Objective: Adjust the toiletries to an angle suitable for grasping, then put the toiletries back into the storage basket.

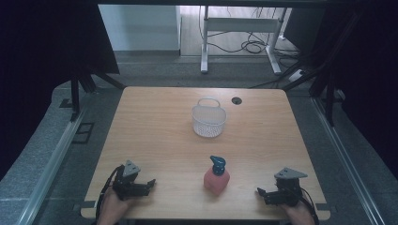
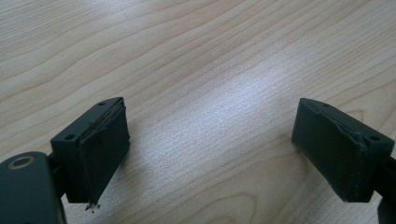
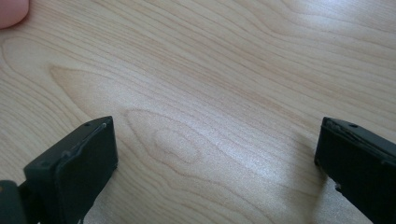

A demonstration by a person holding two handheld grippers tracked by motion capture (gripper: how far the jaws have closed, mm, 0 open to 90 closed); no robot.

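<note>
Both grippers sat right at the near edge of the desk, one toward each near corner. Left gripper had its jaws spread wide with nothing between them, just bare wood grain in the left gripper view. Right gripper was the same deal: jaws wide apart, holding nothing, plain desk underneath. My guess is they were parked low like that as a resting pose, aimed inward at the middle so either one could go for the bottle.

That pink soap bottle with the blue pump top stood upright between the two grippers, near the front edge and a bit closer to the right one, apart from both. A pink sliver of it peeked into the top left corner of the right gripper view.

Farther back, around the middle of the desk, was a white mesh basket with its handle at the far side, open top facing up, well apart from the bottle. Looked like the obvious place to drop it, though that's only my read.

Nothing lay between bottle and basket. A dark cable hole sat near the far edge, beside the basket. Only snag I'd expect: the pump top makes the bottle top-heavy and tippy.
</note>
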